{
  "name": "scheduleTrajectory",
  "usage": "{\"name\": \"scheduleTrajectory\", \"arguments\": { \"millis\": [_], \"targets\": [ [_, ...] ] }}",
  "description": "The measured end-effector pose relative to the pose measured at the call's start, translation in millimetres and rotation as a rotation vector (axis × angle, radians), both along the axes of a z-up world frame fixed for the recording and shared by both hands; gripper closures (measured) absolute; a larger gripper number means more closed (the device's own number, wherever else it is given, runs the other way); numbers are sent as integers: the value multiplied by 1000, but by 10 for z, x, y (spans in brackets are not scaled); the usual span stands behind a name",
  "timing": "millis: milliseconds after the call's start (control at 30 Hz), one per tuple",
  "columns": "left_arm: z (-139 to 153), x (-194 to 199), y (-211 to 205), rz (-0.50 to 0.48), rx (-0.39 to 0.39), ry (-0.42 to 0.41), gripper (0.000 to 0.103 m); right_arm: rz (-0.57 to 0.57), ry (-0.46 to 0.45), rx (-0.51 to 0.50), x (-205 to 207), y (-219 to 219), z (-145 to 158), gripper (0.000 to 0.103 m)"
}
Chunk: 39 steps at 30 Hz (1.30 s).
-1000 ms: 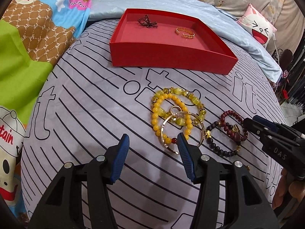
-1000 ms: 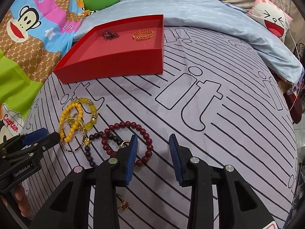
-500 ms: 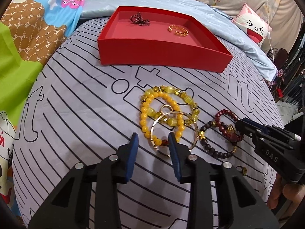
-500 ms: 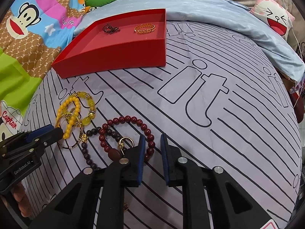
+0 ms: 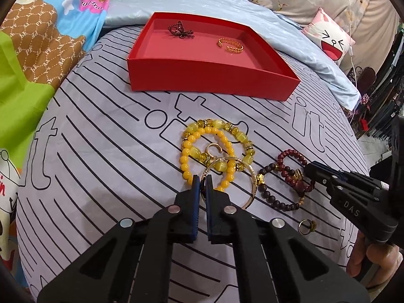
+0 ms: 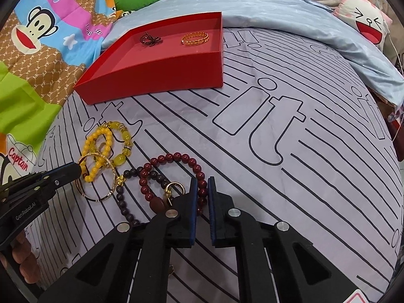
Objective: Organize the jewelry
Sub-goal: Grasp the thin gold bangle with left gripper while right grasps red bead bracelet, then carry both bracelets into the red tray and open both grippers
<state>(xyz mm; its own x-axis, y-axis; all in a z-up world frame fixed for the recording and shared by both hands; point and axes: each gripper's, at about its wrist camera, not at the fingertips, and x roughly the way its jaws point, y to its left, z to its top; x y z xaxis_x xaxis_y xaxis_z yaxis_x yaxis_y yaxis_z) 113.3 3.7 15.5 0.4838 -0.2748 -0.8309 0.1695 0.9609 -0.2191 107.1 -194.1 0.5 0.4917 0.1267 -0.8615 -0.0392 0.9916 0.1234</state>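
Note:
On the striped sheet lie two yellow bead bracelets (image 5: 199, 136), a thin gold bangle (image 5: 252, 189), a dark red bead bracelet (image 6: 176, 156) and a blackish bead bracelet (image 6: 121, 197). My left gripper (image 5: 202, 184) is closing its jaws, and the blue pads pinch the gold bangle's near-left rim. My right gripper (image 6: 202, 189) is closing too, with beads of the dark red bracelet pressed between its pads. Behind them stands a red tray (image 5: 209, 75) that holds a dark beaded butterfly piece (image 5: 180, 30) and a gold chain band (image 5: 230, 45).
A small gold ring (image 5: 306, 226) lies loose near the right gripper's body. A cartoon quilt (image 6: 38, 38) borders the left, and a pale blue blanket (image 6: 290, 17) runs along the back. A laughing-face pillow (image 5: 328, 43) sits at the far right.
Both grippers' jaws have gone from apart to shut, the left on the gold bangle's rim, the right on the dark red bracelet. Neither hand has shifted noticeably.

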Motion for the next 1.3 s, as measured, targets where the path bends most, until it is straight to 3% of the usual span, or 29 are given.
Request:
{"name": "scheduleTrajectory", "arguments": {
  "millis": [867,1300],
  "targets": [
    [415,-177,44,-23,-29,-59,99,21,-121,41,-177,33,531,95],
    [812,310,27,-32,-19,-150,99,56,-245,44,271,76,1036,95]
  ]
}}
